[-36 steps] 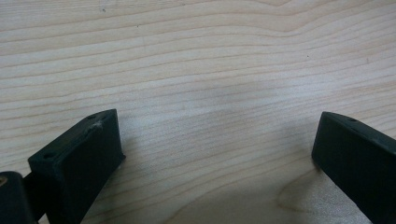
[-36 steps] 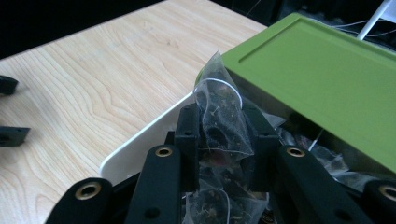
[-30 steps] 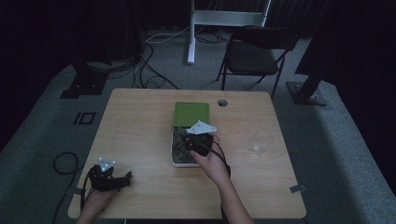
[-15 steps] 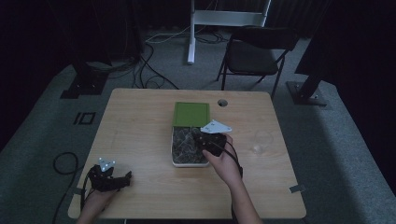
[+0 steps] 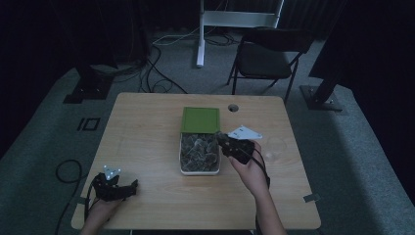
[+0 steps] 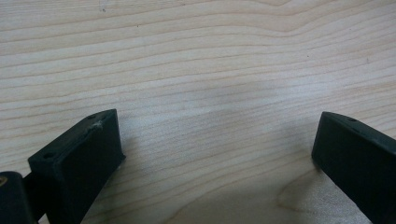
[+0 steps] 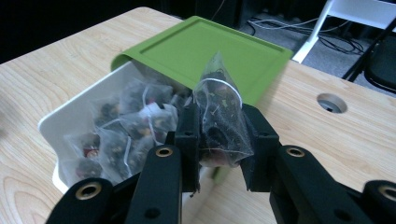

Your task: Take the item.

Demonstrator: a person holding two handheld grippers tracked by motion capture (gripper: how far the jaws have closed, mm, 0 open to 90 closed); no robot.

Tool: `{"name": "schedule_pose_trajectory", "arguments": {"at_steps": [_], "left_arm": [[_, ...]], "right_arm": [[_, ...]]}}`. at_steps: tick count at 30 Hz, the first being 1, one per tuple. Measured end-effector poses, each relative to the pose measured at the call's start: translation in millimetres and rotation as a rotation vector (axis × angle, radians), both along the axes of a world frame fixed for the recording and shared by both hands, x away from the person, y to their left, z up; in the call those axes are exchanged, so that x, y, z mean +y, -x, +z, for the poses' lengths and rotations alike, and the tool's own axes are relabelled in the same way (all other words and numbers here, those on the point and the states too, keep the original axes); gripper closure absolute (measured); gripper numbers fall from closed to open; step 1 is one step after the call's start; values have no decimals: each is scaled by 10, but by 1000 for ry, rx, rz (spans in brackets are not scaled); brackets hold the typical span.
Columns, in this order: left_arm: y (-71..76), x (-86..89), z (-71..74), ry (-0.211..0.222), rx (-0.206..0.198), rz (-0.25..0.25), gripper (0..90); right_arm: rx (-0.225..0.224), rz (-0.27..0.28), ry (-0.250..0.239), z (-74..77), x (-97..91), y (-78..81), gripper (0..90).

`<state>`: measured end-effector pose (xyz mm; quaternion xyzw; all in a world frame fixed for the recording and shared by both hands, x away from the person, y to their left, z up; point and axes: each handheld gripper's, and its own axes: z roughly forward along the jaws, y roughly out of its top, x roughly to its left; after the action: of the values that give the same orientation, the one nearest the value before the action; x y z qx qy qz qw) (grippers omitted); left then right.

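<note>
A white box (image 5: 182, 161) (image 7: 60, 121) full of pyramid tea bags stands mid-table, its green lid (image 5: 200, 120) (image 7: 205, 51) slid toward the far end. My right gripper (image 7: 219, 135) (image 5: 222, 139) is shut on one tea bag (image 7: 218, 107), a clear mesh pyramid with dark leaves, held just past the box's right edge. At the table's near left corner my left gripper (image 5: 132, 185) (image 6: 215, 154) lies low over bare wood, jaws wide apart with nothing between them.
A clear glass (image 5: 276, 148) stands on the table to the right of my right hand. A cable hole (image 5: 233, 107) sits near the far edge. A black folding chair (image 5: 266, 56) and a white stand (image 5: 235, 19) are behind the table.
My right gripper has moved rightward from over the box's contents to its right edge, carrying the tea bag. The left gripper has stayed put.
</note>
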<state>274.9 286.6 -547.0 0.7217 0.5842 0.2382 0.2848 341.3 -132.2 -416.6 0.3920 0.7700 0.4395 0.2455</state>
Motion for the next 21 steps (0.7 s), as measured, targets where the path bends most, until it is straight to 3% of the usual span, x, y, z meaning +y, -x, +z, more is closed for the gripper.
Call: {"name": "schedule_pose_trajectory", "arguments": {"at_steps": [21], "left_arm": [[0, 0, 0, 0, 0, 0, 22]], "right_arm": [[-7, -108, -24, 1, -658, 91, 717]]}}
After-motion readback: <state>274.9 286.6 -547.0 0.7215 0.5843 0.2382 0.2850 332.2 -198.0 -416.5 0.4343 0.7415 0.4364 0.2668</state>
